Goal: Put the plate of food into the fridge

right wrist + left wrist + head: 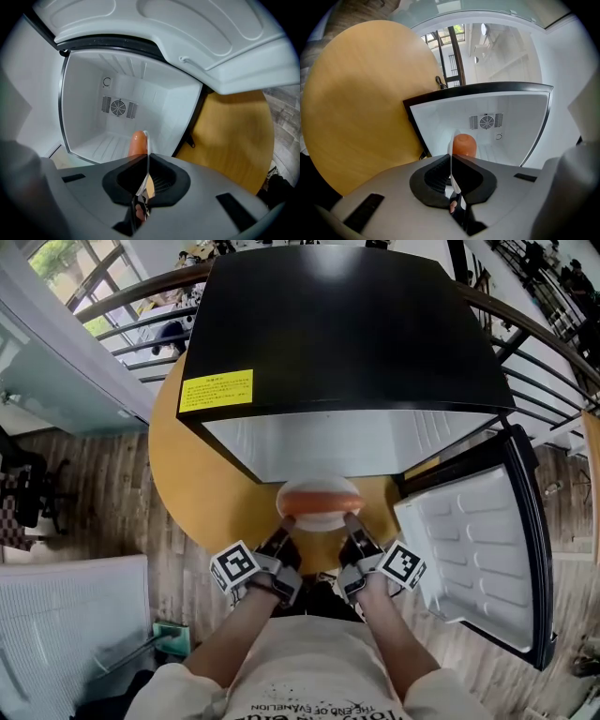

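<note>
A white plate (pixel 320 518) carrying an orange-brown piece of food (pixel 319 495) hangs just in front of the open mini fridge (pixel 347 324). My left gripper (pixel 284 532) is shut on the plate's left rim and my right gripper (pixel 351 526) is shut on its right rim. In the left gripper view the plate (pixel 451 154) shows edge-on between the jaws, with the food (pixel 464 145) behind it. In the right gripper view the plate edge (pixel 147 154) and food (pixel 138 143) face the white fridge interior (pixel 117 122).
The black fridge sits on a round wooden table (pixel 202 493). Its door (pixel 483 545) swings open to the right, beside my right gripper. A yellow label (pixel 217 389) is on the fridge top. Railings (pixel 131 329) and wood floor surround the table.
</note>
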Tool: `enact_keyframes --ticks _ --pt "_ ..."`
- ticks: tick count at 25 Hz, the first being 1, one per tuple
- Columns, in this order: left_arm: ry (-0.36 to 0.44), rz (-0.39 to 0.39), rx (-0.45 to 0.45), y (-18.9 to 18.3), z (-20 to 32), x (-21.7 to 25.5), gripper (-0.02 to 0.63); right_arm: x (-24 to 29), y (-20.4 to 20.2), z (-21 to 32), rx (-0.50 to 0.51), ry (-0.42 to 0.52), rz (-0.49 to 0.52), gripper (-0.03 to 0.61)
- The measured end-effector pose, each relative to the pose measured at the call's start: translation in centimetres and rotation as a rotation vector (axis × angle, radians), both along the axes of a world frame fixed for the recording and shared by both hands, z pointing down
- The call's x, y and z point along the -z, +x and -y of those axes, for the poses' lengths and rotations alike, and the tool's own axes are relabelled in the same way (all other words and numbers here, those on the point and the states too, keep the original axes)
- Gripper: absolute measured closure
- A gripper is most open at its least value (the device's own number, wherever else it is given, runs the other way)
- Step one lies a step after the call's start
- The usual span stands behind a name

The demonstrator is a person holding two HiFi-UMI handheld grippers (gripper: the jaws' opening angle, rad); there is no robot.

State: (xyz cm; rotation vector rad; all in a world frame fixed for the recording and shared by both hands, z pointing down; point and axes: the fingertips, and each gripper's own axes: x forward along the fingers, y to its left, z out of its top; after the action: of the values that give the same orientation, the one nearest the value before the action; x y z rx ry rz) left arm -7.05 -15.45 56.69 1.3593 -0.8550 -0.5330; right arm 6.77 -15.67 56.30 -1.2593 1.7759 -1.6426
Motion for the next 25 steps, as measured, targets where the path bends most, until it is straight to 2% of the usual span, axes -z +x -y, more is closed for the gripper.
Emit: enact_keyframes --ticks 3,8,12,25 --pt "-0.021 0.007 0.011 -0.2 0.6 -0.8 0.583 -0.7 -0.1 0.6 -0.013 -0.013 0.006 0.543" --pt "0.019 -0.016 0.022 -0.1 2.8 -1.1 0.583 -1.4 -0.1 2.6 -0.022 -0.004 -0.002 0.543" --pt "-0.009 -0.008 0.036 -0.1 3.5 -2.2 0.583 -2.0 0.0 3.5 -0.030 -0.016 -0.007 0.545" --pt "-0.002 -0.005 0.072 0.2 6.9 -4.3 0.583 -4.1 0.4 6.9 -0.084 -0.017 -0.025 0.545"
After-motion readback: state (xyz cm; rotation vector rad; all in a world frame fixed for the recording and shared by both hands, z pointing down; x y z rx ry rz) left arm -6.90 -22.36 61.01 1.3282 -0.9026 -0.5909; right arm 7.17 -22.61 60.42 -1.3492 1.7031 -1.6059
